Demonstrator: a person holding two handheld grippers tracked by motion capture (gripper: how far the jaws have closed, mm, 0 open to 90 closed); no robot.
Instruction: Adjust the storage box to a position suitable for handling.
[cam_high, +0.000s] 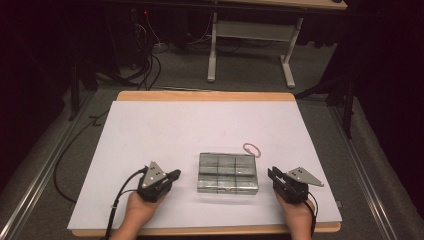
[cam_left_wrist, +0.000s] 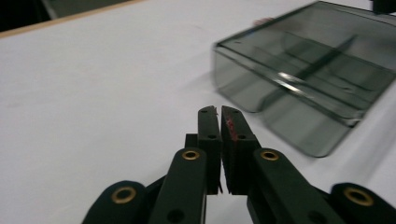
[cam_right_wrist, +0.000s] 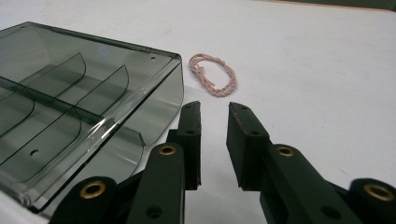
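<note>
Three views, taken one after another.

High view – box: a smoky clear plastic organizer box (cam_high: 228, 173) lies flat near the front middle of the white tabletop (cam_high: 165, 130), lid down, dividers visible through it.
High view – loop: a pinkish cord loop (cam_high: 252, 149) lies just past the box's far right corner, apart from it.
High view – left tongs (cam_high: 172, 176): held low at the box's left side, near it but not touching.
High view – right tongs (cam_high: 272, 175): held at the box's right side, just beside its edge.

Left gripper view – tongs (cam_left_wrist: 220, 112): clenched, the two jaws pressed nearly together with nothing between them, above bare tabletop.
Left gripper view – box (cam_left_wrist: 308, 70): ahead and to the right, its near corner apart from the jaw tips.

Right gripper view – tongs (cam_right_wrist: 214, 114): released – a clear gap between the jaws, nothing held.
Right gripper view – box (cam_right_wrist: 70, 102): just beside the left jaw; whether they touch I cannot tell.
Right gripper view – loop (cam_right_wrist: 213, 74): on the tabletop beyond the jaw tips, beside the box's corner, untouched.
</note>
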